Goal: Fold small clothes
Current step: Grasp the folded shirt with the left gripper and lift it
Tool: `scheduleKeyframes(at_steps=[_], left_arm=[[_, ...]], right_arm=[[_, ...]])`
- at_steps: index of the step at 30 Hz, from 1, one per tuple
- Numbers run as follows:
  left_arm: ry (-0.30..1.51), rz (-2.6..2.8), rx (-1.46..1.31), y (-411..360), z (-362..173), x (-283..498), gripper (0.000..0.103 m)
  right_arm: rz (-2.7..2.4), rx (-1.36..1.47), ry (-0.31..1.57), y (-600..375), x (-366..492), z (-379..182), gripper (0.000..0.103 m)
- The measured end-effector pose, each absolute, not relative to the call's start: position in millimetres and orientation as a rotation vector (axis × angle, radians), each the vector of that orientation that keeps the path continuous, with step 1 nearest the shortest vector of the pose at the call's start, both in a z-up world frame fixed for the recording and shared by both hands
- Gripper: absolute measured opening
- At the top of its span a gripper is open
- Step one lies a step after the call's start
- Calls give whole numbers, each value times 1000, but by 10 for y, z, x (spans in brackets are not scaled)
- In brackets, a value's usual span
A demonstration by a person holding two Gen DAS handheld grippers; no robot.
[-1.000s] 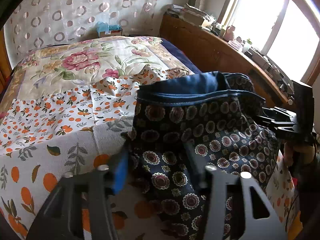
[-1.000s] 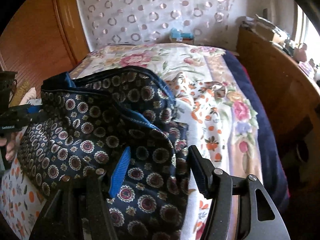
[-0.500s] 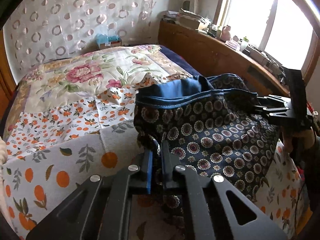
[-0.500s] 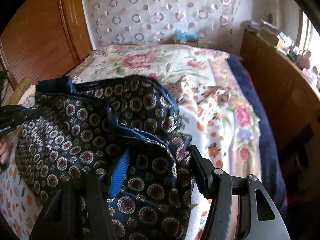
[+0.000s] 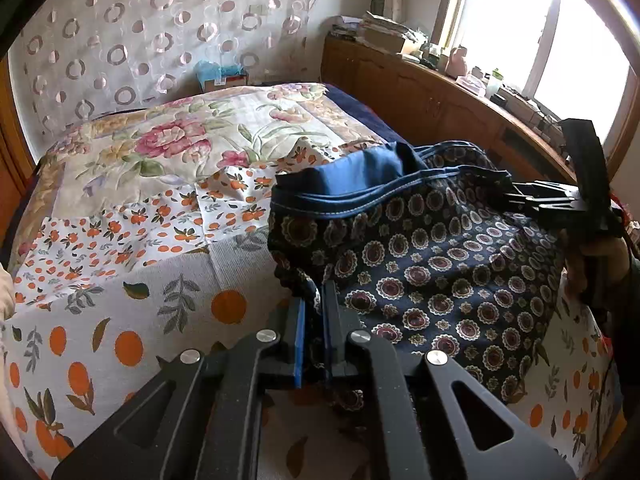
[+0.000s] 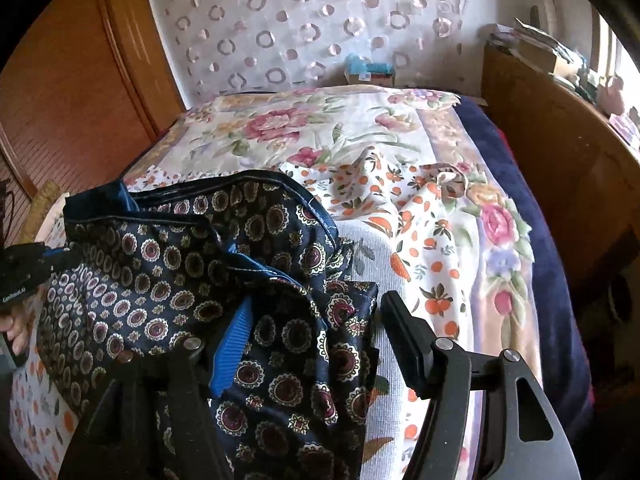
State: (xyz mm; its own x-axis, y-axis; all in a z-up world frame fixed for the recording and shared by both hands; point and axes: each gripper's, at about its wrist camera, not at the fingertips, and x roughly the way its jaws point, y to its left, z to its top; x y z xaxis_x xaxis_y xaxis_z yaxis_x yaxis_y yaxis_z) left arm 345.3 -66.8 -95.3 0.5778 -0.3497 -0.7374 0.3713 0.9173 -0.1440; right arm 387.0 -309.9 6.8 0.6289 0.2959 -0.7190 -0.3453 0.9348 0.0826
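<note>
The left gripper [image 5: 315, 300] is clenched on the navy patterned shorts [image 5: 432, 264] at the bed's [image 5: 120, 280] near edge. The right gripper [image 6: 320, 328], jaws just widening, straddles the cloth unclamped; the far quilt lies free.

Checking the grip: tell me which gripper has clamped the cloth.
The left gripper: its jaws are shut on the patterned garment. The right gripper stands open.

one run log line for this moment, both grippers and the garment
left gripper: shut on patterned shorts | right gripper: open, jaws just widened, shorts between | surface: quilt
</note>
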Motion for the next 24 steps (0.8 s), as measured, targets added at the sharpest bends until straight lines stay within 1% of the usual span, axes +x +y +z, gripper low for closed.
scheduleKeyframes(at_steps=[1,3,4,5,6,9,15,20,24], left_arm=[[854,-424,24,-666,-950,3452,8],[843,-431,25,-674,-922,3426,6],[839,-438,23,-681,-901,3408,6],[830,-443,18,-689,-859,3373,6],[816,-452,10,-694,-810,3329,6],[763,-473,-11,-687,-596,3176,5],[649,-476,-25,-537,-132,2789,5],[562,-423,-34,-184,179,2383,5],[516,-349,-40,215,308,2109,5]], right_arm=[[375,-70,811,-3088,3859,72,64],[413,-68,814,-3078,3839,81,45],[432,-68,819,-3073,3825,85,38],[462,-61,826,-3061,3812,84,22],[471,-66,824,-3035,3788,80,17],[446,-88,799,-2988,3714,126,13],[491,-67,665,-2835,3367,462,12],[572,-96,564,-2476,3084,747,12],[654,-138,505,-2068,2951,942,12]])
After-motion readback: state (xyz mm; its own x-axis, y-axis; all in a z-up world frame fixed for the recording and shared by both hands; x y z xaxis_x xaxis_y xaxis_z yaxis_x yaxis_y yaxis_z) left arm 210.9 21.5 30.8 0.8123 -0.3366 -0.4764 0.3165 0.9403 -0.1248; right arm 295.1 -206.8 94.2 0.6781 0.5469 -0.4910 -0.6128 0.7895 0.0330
